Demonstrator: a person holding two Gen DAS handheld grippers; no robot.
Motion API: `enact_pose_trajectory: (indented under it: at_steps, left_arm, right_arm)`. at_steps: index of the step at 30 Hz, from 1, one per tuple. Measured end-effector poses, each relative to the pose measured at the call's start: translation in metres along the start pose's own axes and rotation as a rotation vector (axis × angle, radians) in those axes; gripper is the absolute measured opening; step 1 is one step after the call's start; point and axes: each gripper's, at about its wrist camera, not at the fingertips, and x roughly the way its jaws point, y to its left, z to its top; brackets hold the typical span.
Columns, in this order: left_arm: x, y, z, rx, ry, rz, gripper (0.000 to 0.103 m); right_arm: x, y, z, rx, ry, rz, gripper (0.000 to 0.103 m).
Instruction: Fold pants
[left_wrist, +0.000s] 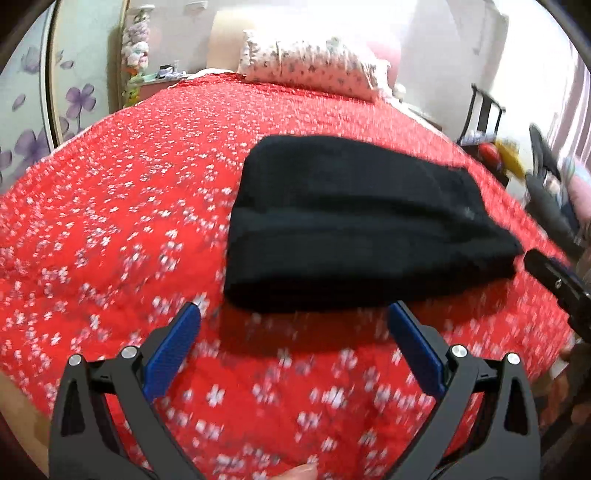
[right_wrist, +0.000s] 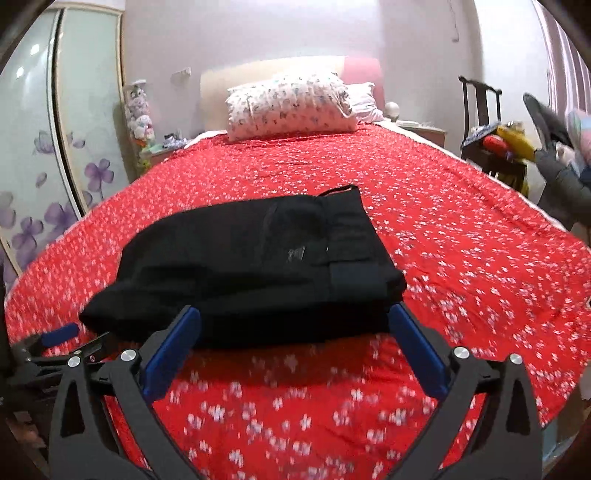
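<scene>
In my left wrist view, a wardrobe door (left_wrist: 44, 110) with purple flowers fills the upper left of the frame. My left gripper (left_wrist: 293, 310) sits at the bottom centre with its blue fingers (left_wrist: 173, 350) spread wide apart, holding nothing, over the red flowered bedspread (left_wrist: 122, 206). Just beyond the fingertips, the black pants (left_wrist: 354, 229) lie as a folded bundle, centre to right of centre. At the right edge I see part of my other gripper near the bundle's right end, though blur hides whether they touch.

In my right wrist view, the wardrobe door (right_wrist: 66, 155) again takes the left. The left gripper's blue tip (right_wrist: 59, 334) shows at lower left, beside the bundle's left end. The pants (right_wrist: 251, 266) lie in the middle of the frame on the bedspread (right_wrist: 461, 240), waistband toward the upper right of the bundle. My right gripper (right_wrist: 293, 312) has its fingers (right_wrist: 417, 350) wide apart and empty at the bundle's near edge. A patterned pillow (right_wrist: 291, 107) rests at top centre, and a dark chair (right_wrist: 484, 122) stands at the right.
</scene>
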Motion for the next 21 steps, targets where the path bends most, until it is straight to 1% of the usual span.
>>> enact_pose_trajectory:
  at_steps: [4, 11, 15, 21]
  left_arm:
    - [-0.006, -0.01, -0.008, 0.064, 0.01, 0.076, 0.101]
    - [-0.018, -0.009, -0.022, 0.048, 0.004, 0.049, 0.101]
    - [-0.018, -0.012, -0.024, 0.07, -0.001, 0.06, 0.101]
    - [-0.016, -0.018, -0.025, 0.093, 0.004, 0.078, 0.101]
  right_arm:
    - [-0.005, 0.009, -0.012, -0.023, 0.013, -0.011, 0.102]
    - [-0.006, 0.025, -0.032, -0.071, 0.056, -0.061, 0.102]
    - [-0.007, 0.029, -0.038, -0.075, 0.063, -0.075, 0.102]
    - [-0.003, 0.026, -0.04, -0.04, 0.101, -0.064, 0.102]
